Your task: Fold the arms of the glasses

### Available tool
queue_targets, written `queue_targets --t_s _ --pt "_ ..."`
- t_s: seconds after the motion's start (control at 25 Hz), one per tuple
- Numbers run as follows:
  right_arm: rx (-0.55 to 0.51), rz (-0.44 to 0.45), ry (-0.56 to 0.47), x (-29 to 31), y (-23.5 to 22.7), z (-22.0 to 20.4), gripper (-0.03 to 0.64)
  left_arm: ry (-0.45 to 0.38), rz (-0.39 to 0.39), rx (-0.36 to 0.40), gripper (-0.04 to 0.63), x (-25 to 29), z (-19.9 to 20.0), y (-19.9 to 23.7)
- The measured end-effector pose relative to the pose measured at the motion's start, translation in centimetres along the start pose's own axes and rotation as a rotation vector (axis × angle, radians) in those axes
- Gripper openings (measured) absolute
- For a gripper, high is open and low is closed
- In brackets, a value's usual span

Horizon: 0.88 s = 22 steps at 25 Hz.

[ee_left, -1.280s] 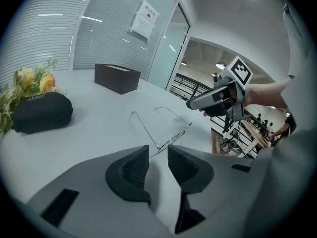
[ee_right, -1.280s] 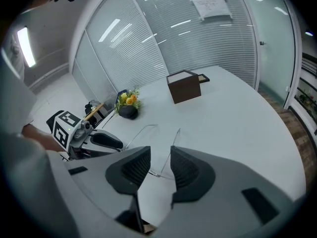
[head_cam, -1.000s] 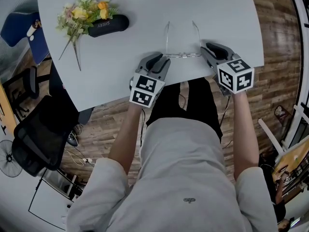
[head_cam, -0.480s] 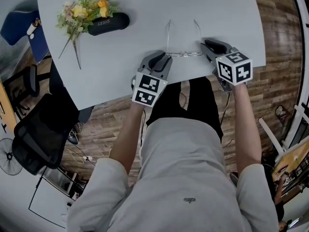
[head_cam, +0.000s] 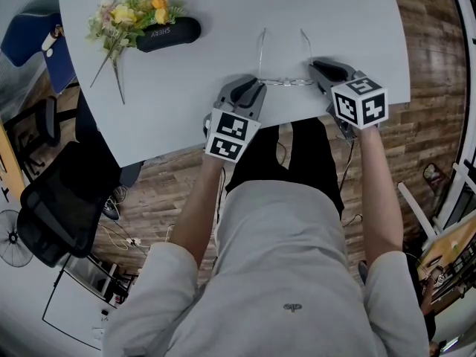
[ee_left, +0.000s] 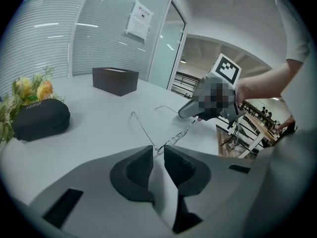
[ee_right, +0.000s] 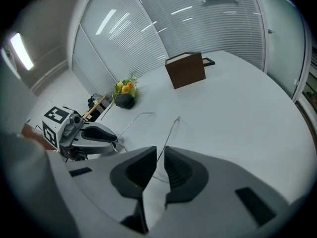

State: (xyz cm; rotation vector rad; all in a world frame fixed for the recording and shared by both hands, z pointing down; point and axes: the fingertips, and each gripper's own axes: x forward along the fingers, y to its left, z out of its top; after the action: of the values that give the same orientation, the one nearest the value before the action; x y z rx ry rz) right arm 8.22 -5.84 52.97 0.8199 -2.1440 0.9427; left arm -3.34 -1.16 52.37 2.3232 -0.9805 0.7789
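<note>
Closing on the glasses (head_cam: 282,82) at the near edge of the worktop (head_cam: 223,43), the left gripper (head_cam: 256,88) and right gripper (head_cam: 321,69) are narrowing their fingers (ee_left: 136,171); only the gripper views are showing the frame corners between them, not yet pinched.

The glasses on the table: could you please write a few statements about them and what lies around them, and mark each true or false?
1. The arms of the glasses are folded flat. False: on the glasses both arms stand open, pointing away from the person.
2. The glasses lie near the table's edge closest to the person. True; the table is white.
3. The black case stands open. False: the black case is shut.
4. The flowers lie against the black case. True: the flowers overlap its end.
5. The left gripper holds the black case. False: the left gripper is at the glasses' left hinge, jaws closing around it.
</note>
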Motion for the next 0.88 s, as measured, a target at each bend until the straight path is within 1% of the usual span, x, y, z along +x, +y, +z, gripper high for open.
queue_targets --t_s 0.52,0.88 --pt "-0.025 0.022 0.02 0.1 0.7 -0.3 0.038 0.002 -0.002 0.034 0.069 0.3 0.3 0.0" --pt "-0.058 0.061 0.057 0.3 1.8 -0.9 0.029 0.005 -0.004 0.057 0.06 0.5 0.4 0.2"
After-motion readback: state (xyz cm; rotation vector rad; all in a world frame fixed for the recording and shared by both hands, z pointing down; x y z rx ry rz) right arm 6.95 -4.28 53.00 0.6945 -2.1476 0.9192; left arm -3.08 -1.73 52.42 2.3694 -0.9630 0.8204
